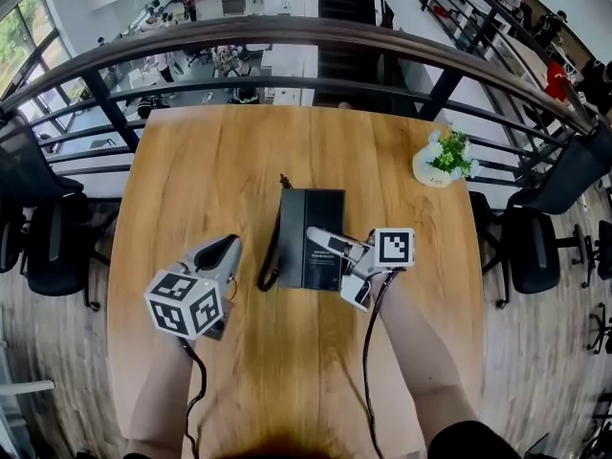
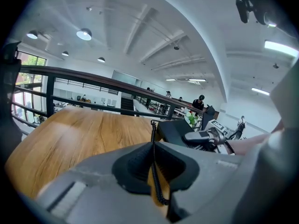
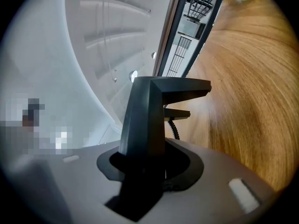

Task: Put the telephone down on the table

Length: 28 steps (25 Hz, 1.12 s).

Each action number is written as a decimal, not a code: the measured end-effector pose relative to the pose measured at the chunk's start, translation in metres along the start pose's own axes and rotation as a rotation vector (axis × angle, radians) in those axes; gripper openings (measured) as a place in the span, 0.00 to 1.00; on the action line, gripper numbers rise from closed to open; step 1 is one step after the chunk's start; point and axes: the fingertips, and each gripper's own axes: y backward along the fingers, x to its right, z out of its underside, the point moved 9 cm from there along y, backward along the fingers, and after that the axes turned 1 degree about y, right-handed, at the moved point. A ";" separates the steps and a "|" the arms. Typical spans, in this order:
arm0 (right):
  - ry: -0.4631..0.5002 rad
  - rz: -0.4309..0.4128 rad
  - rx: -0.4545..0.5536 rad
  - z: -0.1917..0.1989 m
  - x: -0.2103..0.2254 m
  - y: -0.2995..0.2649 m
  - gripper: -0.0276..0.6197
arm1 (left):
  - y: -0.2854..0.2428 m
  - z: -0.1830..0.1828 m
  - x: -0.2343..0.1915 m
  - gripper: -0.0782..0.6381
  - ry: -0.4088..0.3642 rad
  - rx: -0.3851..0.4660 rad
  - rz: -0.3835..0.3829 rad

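A flat black telephone is over the middle of the wooden table. My right gripper comes in from the right and is shut on its right edge. In the right gripper view the telephone stands wedged between the jaws of that gripper. I cannot tell whether the telephone touches the wood. Its black coiled cord trails down its left side. My left gripper is to the left of the cord, open and empty. In the left gripper view the cord shows through the gap of that gripper, ahead of the jaws.
A small white pot with a green plant stands at the table's far right corner. A dark curved railing runs just behind the table's far edge. Black office chairs stand to the left and right of the table.
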 end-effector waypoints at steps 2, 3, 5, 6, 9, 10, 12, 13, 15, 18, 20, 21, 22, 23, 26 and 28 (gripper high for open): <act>-0.016 0.016 0.004 -0.001 0.008 0.001 0.29 | -0.006 0.003 -0.002 0.13 0.002 -0.008 0.001; -0.014 0.018 0.005 -0.001 0.012 0.001 0.29 | -0.009 0.004 -0.004 0.13 0.005 -0.011 0.001; -0.018 0.002 0.008 -0.001 0.015 -0.002 0.28 | -0.012 0.006 -0.007 0.13 0.012 -0.016 0.002; -0.025 -0.008 0.009 0.000 0.017 -0.003 0.29 | -0.014 0.007 -0.008 0.13 0.015 -0.018 0.003; -0.032 -0.019 0.004 0.000 0.022 -0.002 0.28 | -0.019 0.010 -0.008 0.13 0.022 -0.025 0.007; -0.035 -0.021 0.004 0.001 0.023 -0.002 0.28 | -0.020 0.011 -0.007 0.13 0.025 -0.028 0.009; -0.034 -0.034 0.005 0.004 0.025 -0.001 0.29 | -0.020 0.013 -0.007 0.13 0.027 -0.032 0.011; -0.031 -0.035 0.006 0.005 0.026 0.000 0.28 | -0.020 0.014 -0.007 0.13 0.028 -0.034 0.012; -0.040 -0.041 0.009 0.007 0.027 0.001 0.29 | -0.020 0.017 -0.007 0.13 0.031 -0.036 0.013; -0.059 -0.069 0.002 0.009 0.024 0.001 0.29 | -0.019 0.017 -0.005 0.13 0.038 -0.038 0.014; -0.047 -0.069 -0.006 0.012 0.023 0.001 0.29 | -0.019 0.019 -0.005 0.13 0.040 -0.040 0.016; -0.038 -0.068 -0.007 0.013 0.024 0.001 0.29 | -0.020 0.020 -0.005 0.13 0.040 -0.041 0.016; -0.029 -0.070 -0.007 0.013 0.024 0.000 0.29 | -0.020 0.020 -0.005 0.13 0.040 -0.041 0.016; -0.017 -0.074 -0.006 0.013 0.024 -0.001 0.29 | -0.020 0.021 -0.006 0.13 0.041 -0.042 0.015; 0.032 -0.080 -0.019 0.014 0.019 -0.004 0.29 | -0.021 0.024 -0.005 0.13 0.044 -0.047 0.012; 0.057 -0.062 -0.031 0.015 0.017 -0.003 0.29 | -0.021 0.025 -0.003 0.13 0.044 -0.052 0.011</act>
